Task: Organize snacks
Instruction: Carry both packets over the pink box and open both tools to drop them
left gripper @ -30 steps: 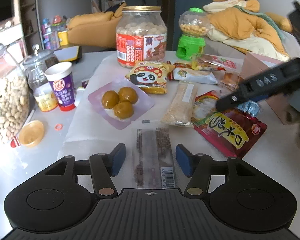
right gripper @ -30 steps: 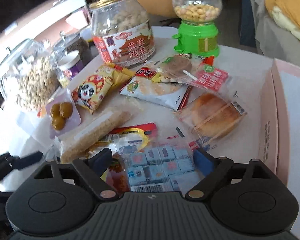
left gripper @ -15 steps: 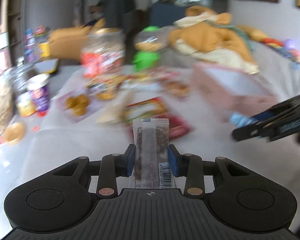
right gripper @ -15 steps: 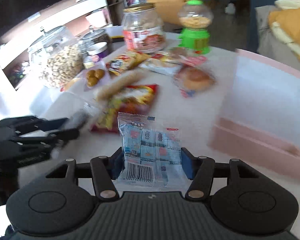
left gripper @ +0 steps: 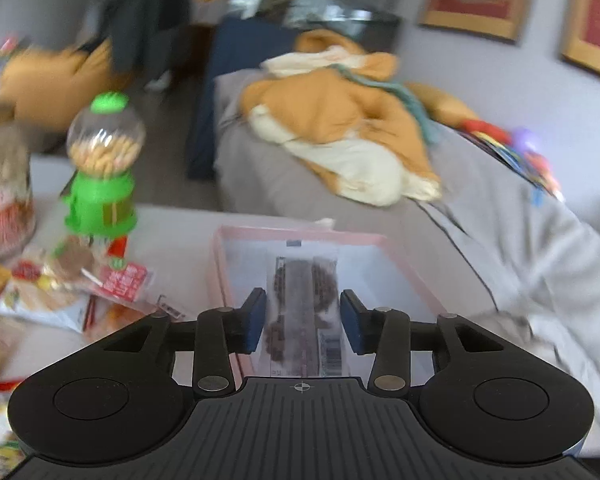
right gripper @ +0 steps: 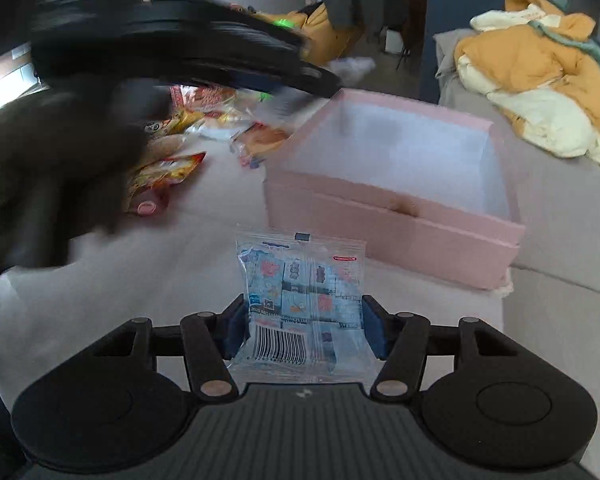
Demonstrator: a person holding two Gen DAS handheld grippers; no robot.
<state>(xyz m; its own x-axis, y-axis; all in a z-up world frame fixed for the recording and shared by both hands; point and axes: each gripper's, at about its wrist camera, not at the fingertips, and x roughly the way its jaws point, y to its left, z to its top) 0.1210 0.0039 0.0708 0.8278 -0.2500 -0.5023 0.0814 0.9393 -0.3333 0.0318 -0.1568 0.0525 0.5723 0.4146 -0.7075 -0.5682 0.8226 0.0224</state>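
My left gripper (left gripper: 302, 320) is shut on a clear packet of brown biscuits (left gripper: 303, 312) and holds it over the open pink box (left gripper: 216, 276). It also shows as a dark blurred shape in the right wrist view (right gripper: 168, 56), above the box's left side. My right gripper (right gripper: 303, 326) is shut on a blue-printed clear snack bag (right gripper: 302, 300) and holds it above the table, just in front of the pink box (right gripper: 392, 232). The box's white inside shows nothing in it.
Loose snack packets (left gripper: 80, 284) lie on the table left of the box, beside a green candy dispenser (left gripper: 102, 172) and a big jar (left gripper: 4, 200). A grey sofa with a yellow blanket (left gripper: 340, 136) stands behind the table.
Both grippers closed on their packets and lifted them off the table. Both swung right toward the pink box; the left one now hangs over it.
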